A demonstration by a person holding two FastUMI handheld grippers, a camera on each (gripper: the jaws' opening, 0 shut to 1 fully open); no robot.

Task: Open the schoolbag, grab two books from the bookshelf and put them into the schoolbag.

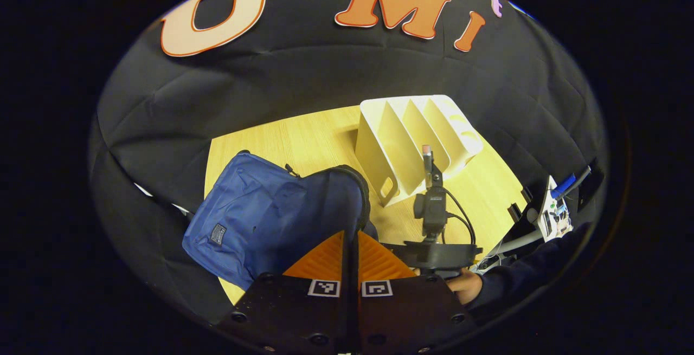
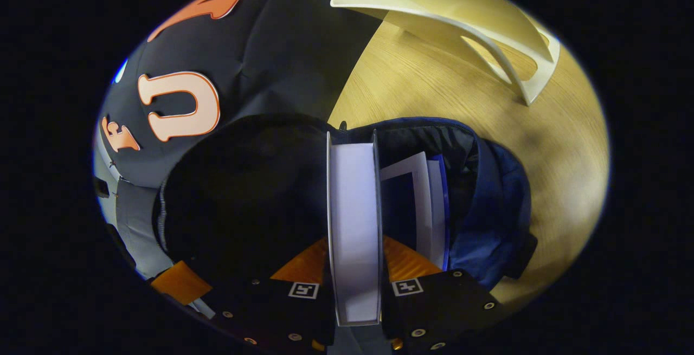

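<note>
While the left hand-held gripper (image 1: 351, 252) has its fingers pressed together with nothing visible between them, the blue schoolbag (image 1: 260, 214) lies just ahead of it and to its left on the desk (image 1: 303, 138). Beyond the bag, ahead and to the right of that gripper, stands the white bookshelf (image 1: 412, 138), its slots bare. Farther right, a hand (image 1: 466, 285) holds the other gripper's body. In the right gripper view, the right hand-held gripper (image 2: 355, 260) is clamped on a white book (image 2: 353, 219), one finger on each side, held edge-on over the schoolbag's open mouth. Just right of that book, a second book (image 2: 420, 208) stands inside the schoolbag (image 2: 493, 208). The bookshelf (image 2: 477, 13) lies well ahead, up and to the right.
</note>
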